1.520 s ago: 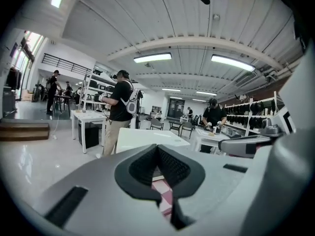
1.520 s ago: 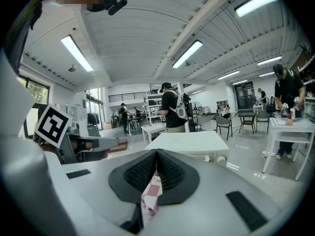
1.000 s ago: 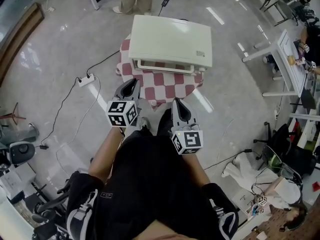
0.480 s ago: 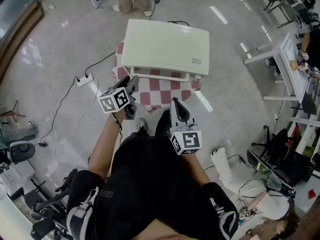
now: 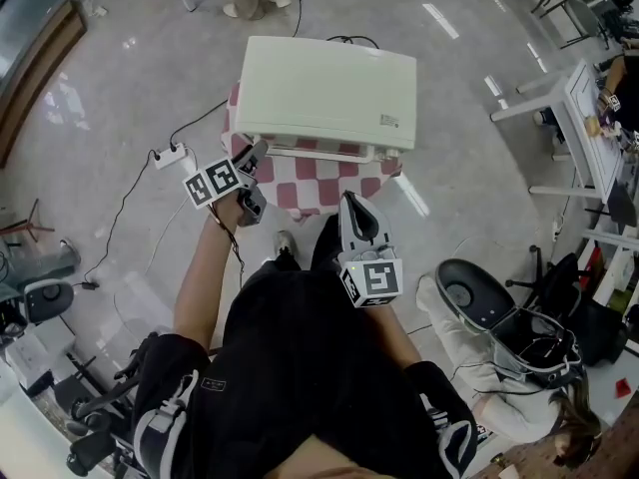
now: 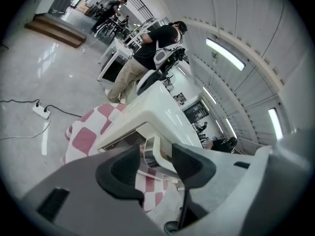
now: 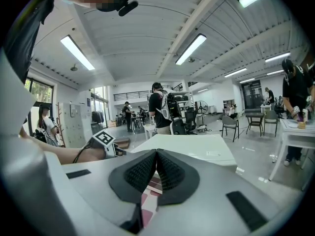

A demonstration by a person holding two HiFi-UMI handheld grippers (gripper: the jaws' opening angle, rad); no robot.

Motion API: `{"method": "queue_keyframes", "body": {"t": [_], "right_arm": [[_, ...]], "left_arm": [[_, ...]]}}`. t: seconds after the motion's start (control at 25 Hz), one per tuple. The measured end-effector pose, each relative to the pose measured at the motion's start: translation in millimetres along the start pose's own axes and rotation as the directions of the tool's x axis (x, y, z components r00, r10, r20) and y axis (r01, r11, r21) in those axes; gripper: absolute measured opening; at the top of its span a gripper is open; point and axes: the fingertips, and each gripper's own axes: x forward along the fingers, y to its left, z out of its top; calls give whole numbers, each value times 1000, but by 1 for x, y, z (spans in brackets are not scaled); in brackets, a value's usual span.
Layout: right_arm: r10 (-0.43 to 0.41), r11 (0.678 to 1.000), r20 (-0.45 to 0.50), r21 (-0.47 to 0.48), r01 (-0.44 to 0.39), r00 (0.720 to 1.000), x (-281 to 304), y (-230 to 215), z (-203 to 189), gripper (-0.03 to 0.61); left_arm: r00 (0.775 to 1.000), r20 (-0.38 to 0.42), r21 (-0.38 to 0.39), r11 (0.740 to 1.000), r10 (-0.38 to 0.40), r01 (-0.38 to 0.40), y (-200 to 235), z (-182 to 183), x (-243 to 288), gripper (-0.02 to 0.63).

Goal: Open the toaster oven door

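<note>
A cream toaster oven [image 5: 329, 83] stands on a small table under a red-and-white checked cloth [image 5: 324, 180]. Its door handle [image 5: 319, 152] runs along the front edge. My left gripper [image 5: 253, 164] is at the handle's left end. In the left gripper view the jaws have just been opening and now stand wide, with the handle's end [image 6: 150, 150] between the pads and not pressed by them. My right gripper [image 5: 357, 220] hovers in front of the table, shut on nothing [image 7: 156, 170], pointing at the oven [image 7: 197, 146].
A power strip [image 5: 170, 156] and its cable lie on the floor to the left. An office chair [image 5: 489, 312] and a person in white are at the right. A white desk [image 5: 569, 108] stands further right. Someone stands behind the oven [image 6: 147, 53].
My left gripper has moved left and down to the handle's left end, rolled over, and its jaws have spread. The right gripper has hardly shifted. A chair has come into view at the right.
</note>
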Motion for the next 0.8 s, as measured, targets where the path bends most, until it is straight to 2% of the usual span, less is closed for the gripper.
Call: {"method": "queue_keyframes", "body": {"t": [0.16,0.24,0.48,0.8], "right_arm": [[-6,1000,2,3,6,1000,-1,-3,0,26],[-11,1000,-1,3,11,1000,-3,-8,1,26],[-20,1000,-4,7,20,1000,-4,-8,-2,26],[-43,999,-15,8,43,999,-12,-8,-7,26]], "left_arm": [[1000,-19,-6,1000,-7,7,2,-3,11,198],[1000,-15,-7,1000,-16,16,0,-4,15,158],[998,-4,-8,998,-58,58,4,-9,11,153],[996,-49,-34,997,-71,69,11,-41,-12,144]]}}
